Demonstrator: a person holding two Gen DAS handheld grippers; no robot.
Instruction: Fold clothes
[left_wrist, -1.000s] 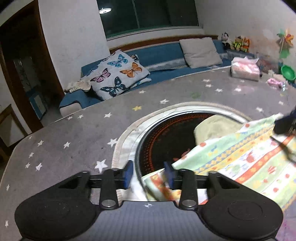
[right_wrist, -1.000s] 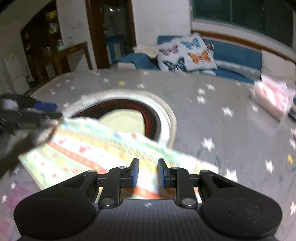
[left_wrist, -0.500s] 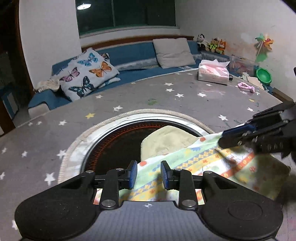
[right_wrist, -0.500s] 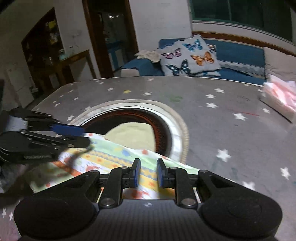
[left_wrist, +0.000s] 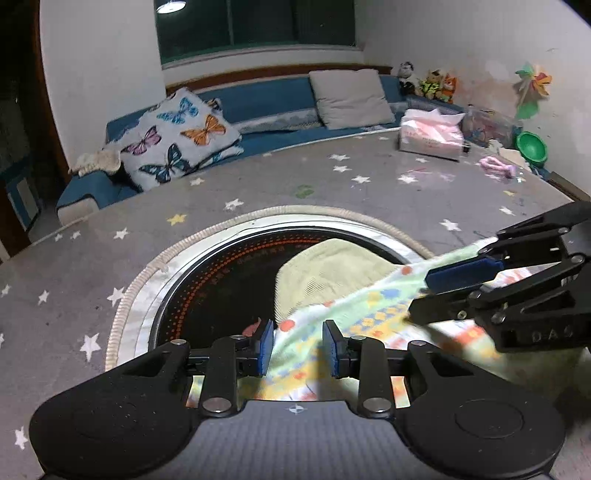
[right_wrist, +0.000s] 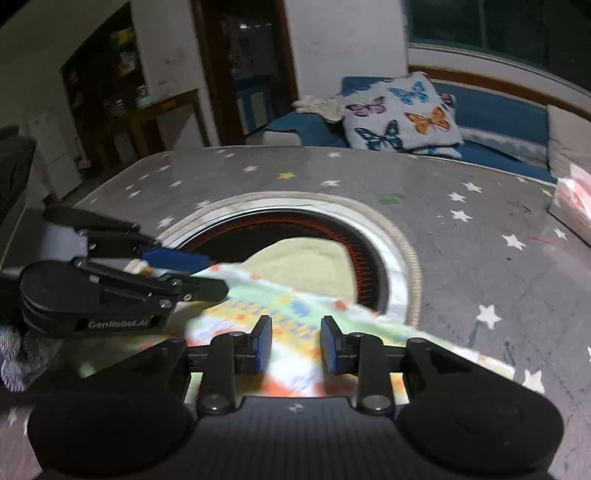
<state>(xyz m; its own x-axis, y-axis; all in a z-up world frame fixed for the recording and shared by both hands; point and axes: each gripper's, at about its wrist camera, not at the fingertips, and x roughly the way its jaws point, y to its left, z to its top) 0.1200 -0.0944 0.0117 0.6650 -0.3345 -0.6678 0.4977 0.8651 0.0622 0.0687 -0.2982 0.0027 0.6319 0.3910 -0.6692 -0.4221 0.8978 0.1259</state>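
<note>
Your left hand-held gripper (left_wrist: 297, 345) has a fold of the patterned cloth (left_wrist: 373, 306) lying between its blue pads, which stand parted with a gap on the right side; whether the left pad presses the fabric you cannot tell from here. Your right hand-held gripper (right_wrist: 295, 343) has just been opening its jaws; they stand apart over the same cloth (right_wrist: 273, 306), and the pads do not press it. In the left wrist view, the right one comes in from the side, its fingers just over the cloth's raised edge. The cloth drapes over the near rim of the round cooktop (left_wrist: 229, 280) sunk in the worktop (left_wrist: 369, 192). A pale yellow cloth (left_wrist: 325, 269) lies on the cooktop, just behind the patterned one. Beyond the cooktop, a tissue pack (left_wrist: 432, 134) sits near the worktop's far edge. Farther still, a butterfly cushion (left_wrist: 177, 136) rests on the blue sofa (left_wrist: 269, 96).
</note>
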